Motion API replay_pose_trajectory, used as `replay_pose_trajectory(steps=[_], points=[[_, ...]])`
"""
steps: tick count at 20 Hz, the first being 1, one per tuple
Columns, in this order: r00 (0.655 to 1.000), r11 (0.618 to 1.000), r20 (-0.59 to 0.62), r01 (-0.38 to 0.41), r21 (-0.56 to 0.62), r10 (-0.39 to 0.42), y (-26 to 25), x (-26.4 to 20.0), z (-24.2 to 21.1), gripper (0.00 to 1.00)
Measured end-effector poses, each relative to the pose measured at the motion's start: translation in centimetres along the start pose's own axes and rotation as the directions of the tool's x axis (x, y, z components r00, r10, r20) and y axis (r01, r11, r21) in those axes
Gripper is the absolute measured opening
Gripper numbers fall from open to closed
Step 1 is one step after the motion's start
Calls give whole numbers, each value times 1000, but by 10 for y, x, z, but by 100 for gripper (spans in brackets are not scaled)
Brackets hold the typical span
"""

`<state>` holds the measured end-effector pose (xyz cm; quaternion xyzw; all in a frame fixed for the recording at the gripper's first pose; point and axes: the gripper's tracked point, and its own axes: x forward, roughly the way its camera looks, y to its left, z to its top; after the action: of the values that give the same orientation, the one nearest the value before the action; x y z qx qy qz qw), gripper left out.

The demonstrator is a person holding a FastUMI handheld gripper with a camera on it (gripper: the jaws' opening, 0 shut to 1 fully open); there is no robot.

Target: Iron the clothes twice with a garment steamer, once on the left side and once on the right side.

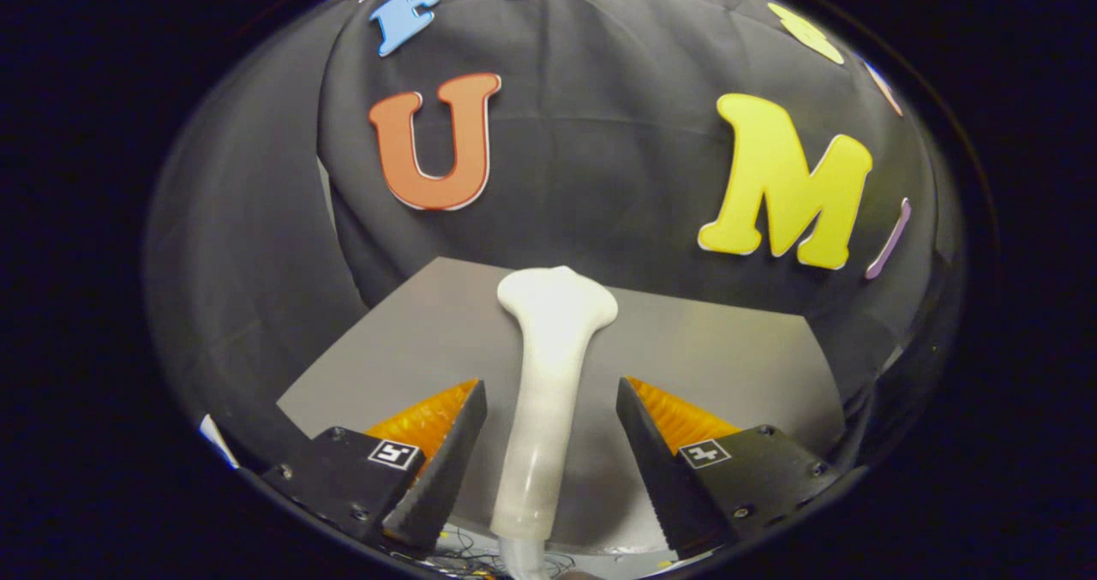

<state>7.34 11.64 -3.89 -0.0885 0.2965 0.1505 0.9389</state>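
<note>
My claw [550,443] gapes wide around the smooth white plastic garment steamer [548,374] lying on the grey bench [728,349]; seemingly slippery, so grip mid-handle.

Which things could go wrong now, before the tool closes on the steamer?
The tool is open, with gaps between the steamer and both fingers, so nothing holds it yet. The handle looks smooth and round, so a loose closing might let it slip or twist. Its hose below could perhaps snag.

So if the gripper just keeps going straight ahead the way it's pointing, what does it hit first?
Likely the white garment steamer, standing between the open gripper fingers with gaps either side. Beyond it lie the grey table and the black cloth wall.
</note>
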Motion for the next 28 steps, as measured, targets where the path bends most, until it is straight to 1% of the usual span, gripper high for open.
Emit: replay_pose_trajectory(steps=[2,3,4,5,6,8,10,13,15,19,21,23,28], points=[[999,1000,-54,5,14,-5,7,17,-9,85],[998,1000,-66,7,15,-6,11,25,-10,76],[996,1000,-87,21,20,-19,9,31,-13,70],[993,999,-116,27,24,-24,8,33,-18,65],[994,998,-99,51,21,-49,3,36,-16,60],[990,997,-131,55,57,-47,4,32,-15,50],[989,997,-141,48,61,-39,4,31,-13,40],[995,998,-99,8,63,-2,5,27,-6,35],[998,998,-60,-10,65,14,5,15,-1,35],[996,995,56,-74,61,71,6,-20,15,34],[988,993,120,-101,61,93,-3,-52,14,34],[976,989,187,-127,73,112,-15,-101,11,34],[928,981,341,-185,65,152,-45,-221,-5,34]])
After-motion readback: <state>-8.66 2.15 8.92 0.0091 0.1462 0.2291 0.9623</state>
